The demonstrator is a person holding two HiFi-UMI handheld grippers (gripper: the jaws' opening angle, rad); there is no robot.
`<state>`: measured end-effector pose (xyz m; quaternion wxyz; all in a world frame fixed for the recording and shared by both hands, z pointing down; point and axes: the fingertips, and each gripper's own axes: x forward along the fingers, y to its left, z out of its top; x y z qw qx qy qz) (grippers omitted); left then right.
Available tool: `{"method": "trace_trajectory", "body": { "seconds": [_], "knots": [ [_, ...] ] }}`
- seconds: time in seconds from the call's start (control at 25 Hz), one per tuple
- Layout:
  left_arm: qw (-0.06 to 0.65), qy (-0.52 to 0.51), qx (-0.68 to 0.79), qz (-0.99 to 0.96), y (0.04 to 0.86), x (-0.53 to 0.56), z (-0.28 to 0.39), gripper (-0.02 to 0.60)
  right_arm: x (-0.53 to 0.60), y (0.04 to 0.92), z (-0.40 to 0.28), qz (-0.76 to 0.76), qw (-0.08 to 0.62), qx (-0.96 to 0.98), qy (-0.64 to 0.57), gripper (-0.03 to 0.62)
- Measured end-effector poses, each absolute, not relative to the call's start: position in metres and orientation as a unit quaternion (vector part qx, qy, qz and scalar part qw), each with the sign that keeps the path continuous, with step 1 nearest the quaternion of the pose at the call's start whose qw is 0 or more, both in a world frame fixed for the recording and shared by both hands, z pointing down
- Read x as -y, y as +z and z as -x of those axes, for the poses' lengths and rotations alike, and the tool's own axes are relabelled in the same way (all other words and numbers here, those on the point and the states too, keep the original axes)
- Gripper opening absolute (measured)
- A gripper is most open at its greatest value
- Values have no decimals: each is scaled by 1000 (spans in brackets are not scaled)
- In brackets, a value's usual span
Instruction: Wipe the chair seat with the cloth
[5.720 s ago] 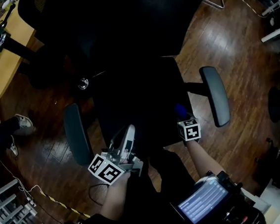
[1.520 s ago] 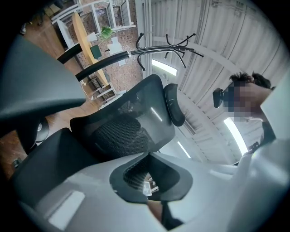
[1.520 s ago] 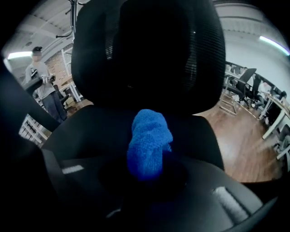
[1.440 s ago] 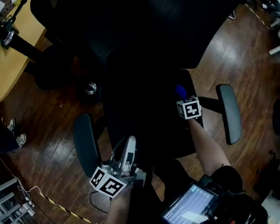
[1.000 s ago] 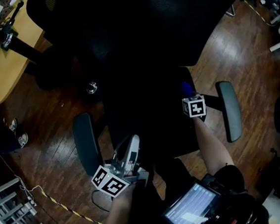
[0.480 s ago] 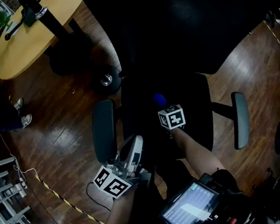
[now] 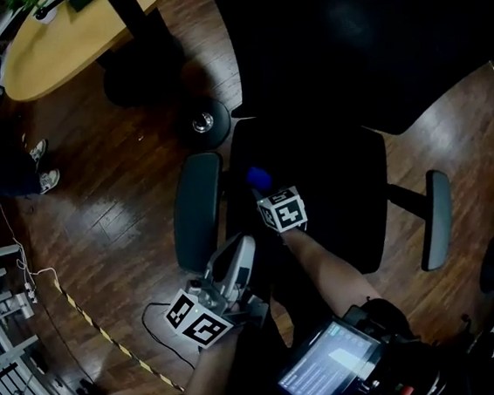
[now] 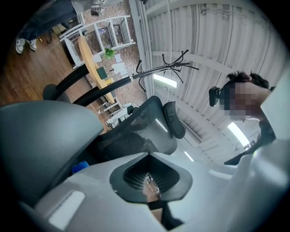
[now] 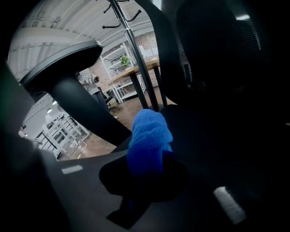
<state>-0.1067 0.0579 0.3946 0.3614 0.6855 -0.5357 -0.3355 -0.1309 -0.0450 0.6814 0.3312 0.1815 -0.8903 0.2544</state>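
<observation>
Blue cloth (image 7: 258, 179) in the right tool (image 7: 265, 190) sits beside the seat (image 7: 338, 187) edge.

Cloth (image 9: 147, 136) blue; chair seat (image 7: 344, 200) black; floor (image 7: 116, 206) brown.

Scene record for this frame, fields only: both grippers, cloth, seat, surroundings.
right gripper: shut on the cloth, over the seat's side next to the armrest
cloth: blue, bunched, sticks out past the fingers
chair seat: black; whether the cloth touches it cannot be told
left gripper: shut, holds nothing, off the seat near its front corner
surroundings: wood floor, wooden table
</observation>
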Motion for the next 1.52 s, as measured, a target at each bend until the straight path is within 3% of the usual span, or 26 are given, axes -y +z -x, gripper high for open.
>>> {"method": "trace_trajectory", "body": {
  "seconds": [0.2, 0.64, 0.84, 1.24, 1.52],
  "knots": [
    [367, -330, 523, -695, 394, -55, 91, -6, 70, 695, 66, -237, 354, 872, 240, 49],
    [390, -306, 458, -738, 396, -17, 21, -6, 123, 694, -150, -402, 388, 789, 256, 49],
    [395, -297, 439, -750, 393, -13, 3, -6, 132, 681, -200, -442, 382, 771, 254, 49],
    [395, -297, 447, -745, 397, -17, 11, -6, 134, 671, -196, -436, 353, 786, 260, 49],
    [381, -310, 471, -733, 387, -27, 33, -6, 108, 643, -64, -338, 311, 849, 262, 49]
  ]
}}
